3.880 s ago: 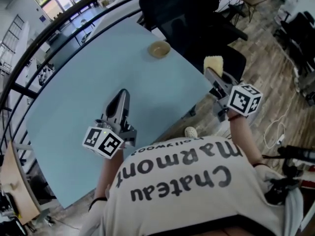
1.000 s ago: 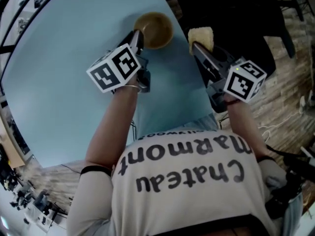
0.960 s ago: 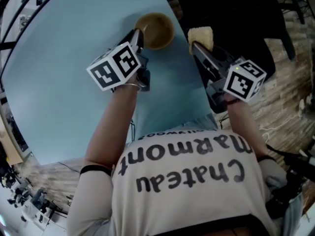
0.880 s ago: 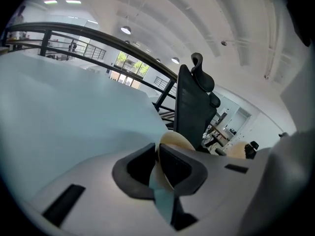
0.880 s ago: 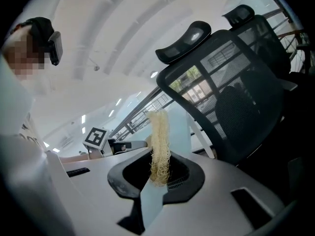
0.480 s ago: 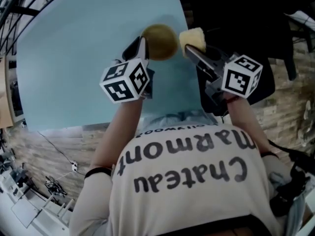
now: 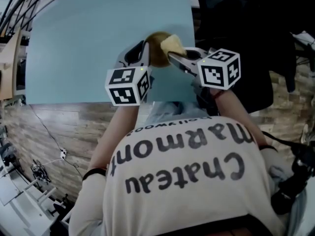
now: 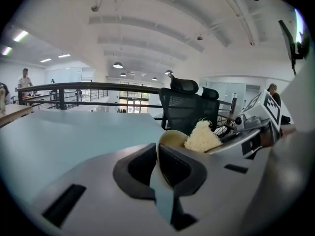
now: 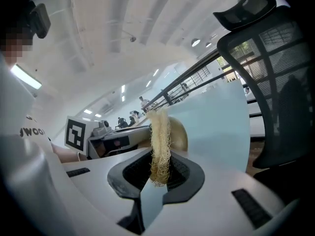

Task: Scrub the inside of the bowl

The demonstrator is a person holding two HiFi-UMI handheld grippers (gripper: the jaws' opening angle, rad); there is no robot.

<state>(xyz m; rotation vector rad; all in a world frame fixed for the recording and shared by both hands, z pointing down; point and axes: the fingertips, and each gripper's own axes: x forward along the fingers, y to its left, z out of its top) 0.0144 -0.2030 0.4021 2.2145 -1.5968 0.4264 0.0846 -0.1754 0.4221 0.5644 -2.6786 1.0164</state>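
A tan bowl (image 7: 156, 47) is held tilted over the light blue table (image 7: 88, 43), near its right front corner. My left gripper (image 7: 146, 49) is shut on the bowl's rim; its jaws have just been closing with that rim between them. In the left gripper view the rim (image 8: 170, 140) stands in the left gripper (image 8: 157, 150). My right gripper (image 7: 172, 56) is shut on a pale yellow loofah sponge (image 7: 172, 44), which lies against the bowl's mouth. In the right gripper view the sponge (image 9: 160, 141) rises from the right gripper (image 9: 160, 165), with the bowl (image 9: 180, 134) just behind it.
A black mesh office chair (image 9: 275, 77) stands right of the table, and two more chairs (image 8: 189, 107) show beyond it. The table's near edge (image 7: 74, 103) borders wooden floor with cables (image 7: 54, 154). A railing (image 8: 74, 90) runs along the far side.
The left gripper has closed on the bowl's rim and raised the bowl off the table. The right gripper has carried the sponge leftward up to the bowl. Both hands have moved closer together.
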